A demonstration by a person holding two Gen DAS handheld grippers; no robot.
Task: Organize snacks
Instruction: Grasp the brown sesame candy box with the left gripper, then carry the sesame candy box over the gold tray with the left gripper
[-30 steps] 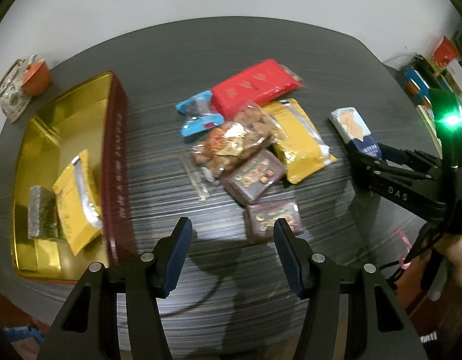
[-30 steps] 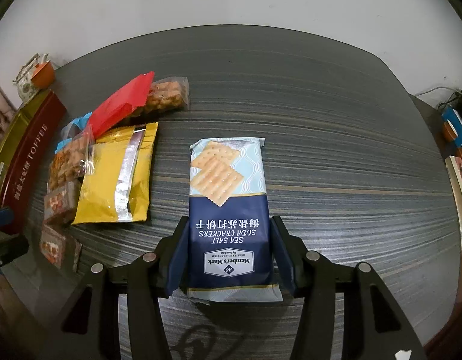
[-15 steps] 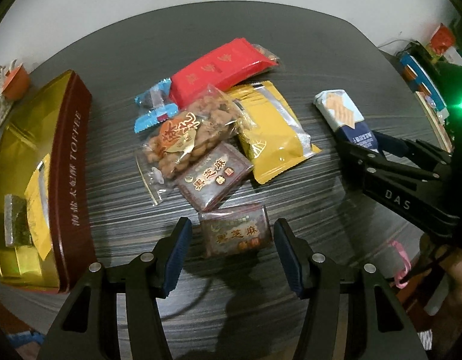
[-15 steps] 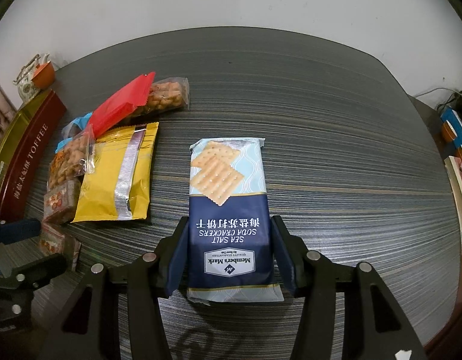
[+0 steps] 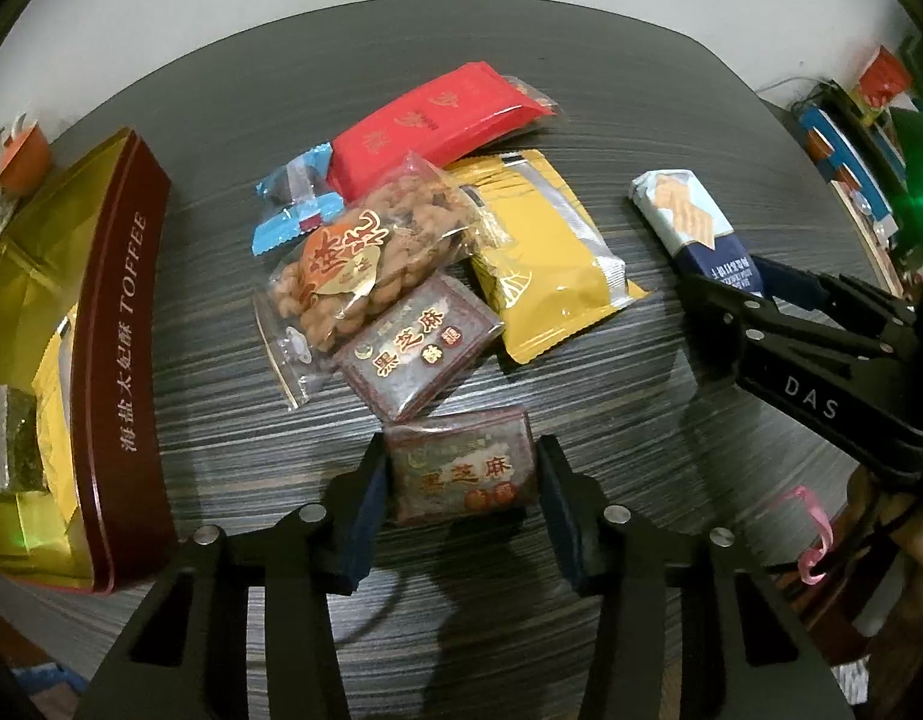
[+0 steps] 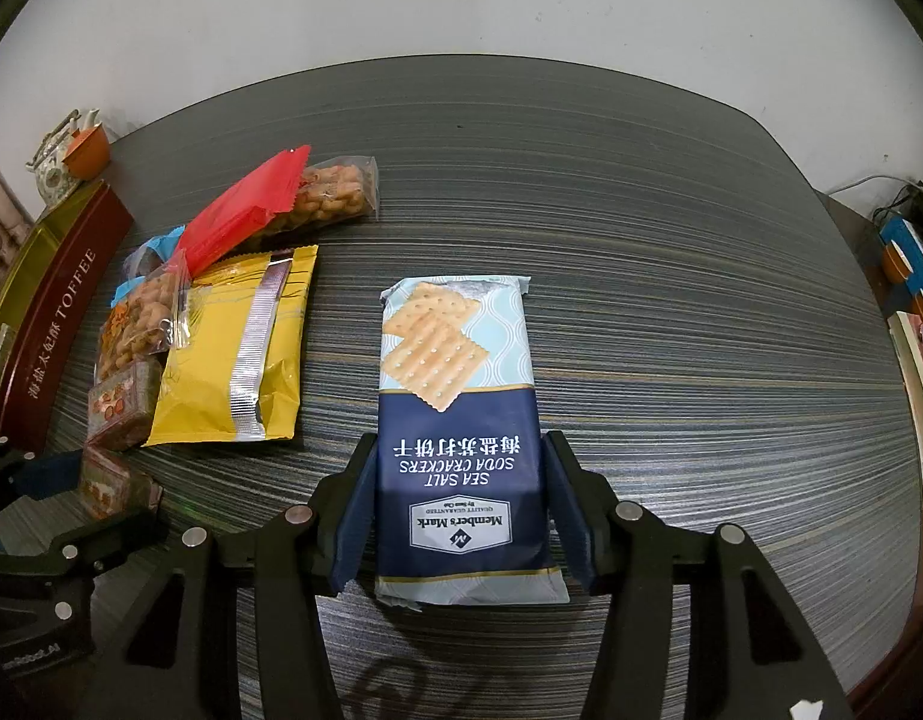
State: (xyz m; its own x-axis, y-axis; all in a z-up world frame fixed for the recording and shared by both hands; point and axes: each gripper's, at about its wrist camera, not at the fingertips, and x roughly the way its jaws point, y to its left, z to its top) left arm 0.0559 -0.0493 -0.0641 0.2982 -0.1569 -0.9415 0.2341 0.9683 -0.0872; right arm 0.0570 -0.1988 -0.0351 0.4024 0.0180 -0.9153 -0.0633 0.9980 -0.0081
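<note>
While only a few packets lay in the toffee tin (image 5: 128, 324), my left gripper (image 5: 461, 480) had just closed around a sesame cake (image 5: 461, 471) on the table (image 5: 611, 432); my right gripper (image 6: 458, 495) pinched the cracker pack (image 6: 458, 420); most snacks remained outside.

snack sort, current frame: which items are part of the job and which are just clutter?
Job:
- toffee tin, open
- dark sesame packet, between the left gripper's closing jaws
- soda crackers, in the right gripper
- second sesame packet, twisted snacks bag, yellow pouch, red packet, blue candy

Clutter:
- teapot and orange cup
- books
</note>
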